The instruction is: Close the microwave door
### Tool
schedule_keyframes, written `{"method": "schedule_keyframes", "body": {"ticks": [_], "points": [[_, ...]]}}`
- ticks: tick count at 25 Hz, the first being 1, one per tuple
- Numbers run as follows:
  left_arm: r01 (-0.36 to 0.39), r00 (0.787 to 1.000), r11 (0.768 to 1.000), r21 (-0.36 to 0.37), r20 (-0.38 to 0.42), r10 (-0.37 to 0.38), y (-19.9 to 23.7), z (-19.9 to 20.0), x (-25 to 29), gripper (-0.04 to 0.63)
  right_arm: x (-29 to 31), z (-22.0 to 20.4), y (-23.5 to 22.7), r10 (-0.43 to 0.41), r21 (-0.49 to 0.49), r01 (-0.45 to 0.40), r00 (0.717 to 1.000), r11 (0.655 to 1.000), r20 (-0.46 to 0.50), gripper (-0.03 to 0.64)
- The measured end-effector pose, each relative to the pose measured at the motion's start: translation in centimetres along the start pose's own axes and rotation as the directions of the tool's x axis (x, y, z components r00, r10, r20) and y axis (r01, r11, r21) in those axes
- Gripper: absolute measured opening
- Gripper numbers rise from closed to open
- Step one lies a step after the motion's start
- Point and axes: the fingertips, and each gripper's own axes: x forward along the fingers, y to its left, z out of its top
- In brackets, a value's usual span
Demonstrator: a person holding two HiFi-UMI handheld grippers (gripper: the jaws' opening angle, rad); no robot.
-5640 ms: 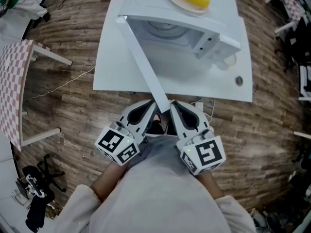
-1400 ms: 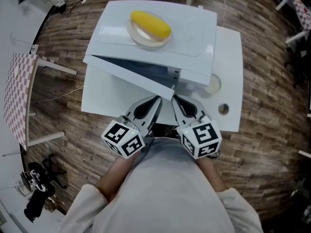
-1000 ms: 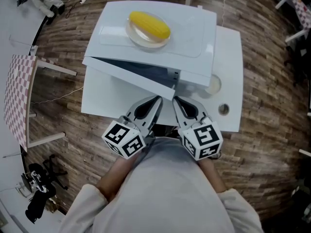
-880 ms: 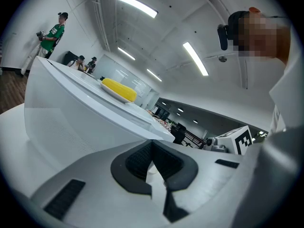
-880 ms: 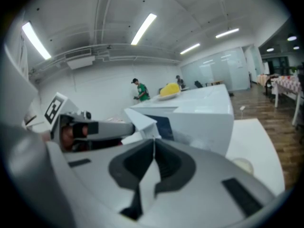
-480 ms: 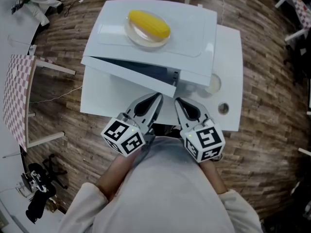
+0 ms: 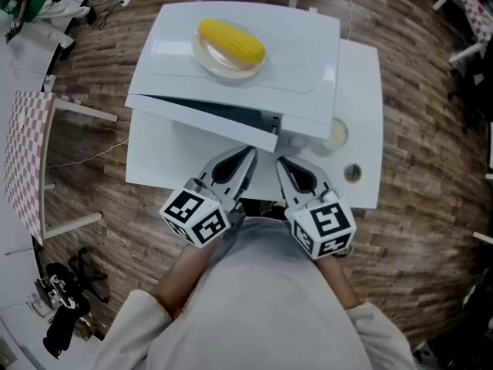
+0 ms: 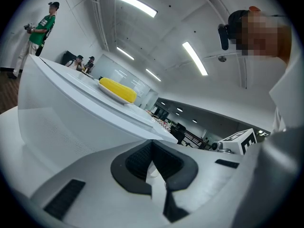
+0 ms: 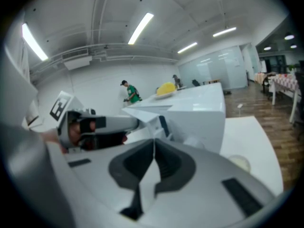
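Observation:
The white microwave point(image 7: 296, 60) stands on a white table point(image 7: 366, 114). Its door point(image 7: 196, 120) is swung almost to the body, with a narrow dark gap still showing at its free end. A corn cob point(image 7: 231, 41) lies on a plate point(image 7: 206, 58) on top. My left gripper point(image 7: 250, 151) and right gripper point(image 7: 279, 160) sit side by side just in front of the door's free edge, both shut with nothing in them. I cannot tell whether they touch the door. In the left gripper view the door point(image 8: 66, 122) fills the left. The right gripper view shows the microwave point(image 9: 199, 110) and the left gripper point(image 9: 95, 125).
A round pale disc point(image 7: 336, 136) and a small round hole point(image 7: 352, 173) mark the table right of the microwave. A checkered table point(image 7: 23, 160) stands at the left on the wood floor. A person in green point(image 8: 40, 27) stands far off.
The door has swung from wide open to nearly shut since the oldest frame. Over the last second the door and both grippers have barely moved.

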Motion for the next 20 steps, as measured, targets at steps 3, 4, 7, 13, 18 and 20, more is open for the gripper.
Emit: {"method": "schedule_keyframes", "body": {"ticks": [3,4,7,13,18,20], "points": [[0.005,1.000,1.000,0.000,-0.002,-0.005,0.2,0.2,0.4,0.018,0.2,0.1,-0.3,-0.003,0.002,0.003,1.000,1.000,-0.003,0.023],[0.006,1.000,1.000,-0.002,-0.003,-0.006,0.2,0.2,0.5,0.017,0.3,0.2,-0.4,-0.004,0.003,0.004,1.000,1.000,-0.003,0.023],[0.009,1.000,1.000,-0.002,-0.006,-0.009,0.3,0.3,0.8,0.018,0.5,0.3,-0.6,-0.005,0.005,0.005,1.000,1.000,-0.002,0.023],[0.023,1.000,1.000,0.005,-0.010,-0.023,0.5,0.5,1.4,0.017,0.8,0.7,-1.1,-0.017,0.005,0.017,1.000,1.000,0.003,0.023],[0.031,0.999,1.000,0.003,-0.015,-0.031,0.7,0.8,2.1,0.018,0.8,1.1,-1.5,-0.032,0.011,0.032,0.999,0.999,0.009,0.023],[0.034,0.999,0.999,0.003,-0.017,-0.034,0.8,0.9,2.2,0.018,0.8,1.1,-1.6,-0.039,0.017,0.039,0.999,0.999,0.008,0.023]]}}
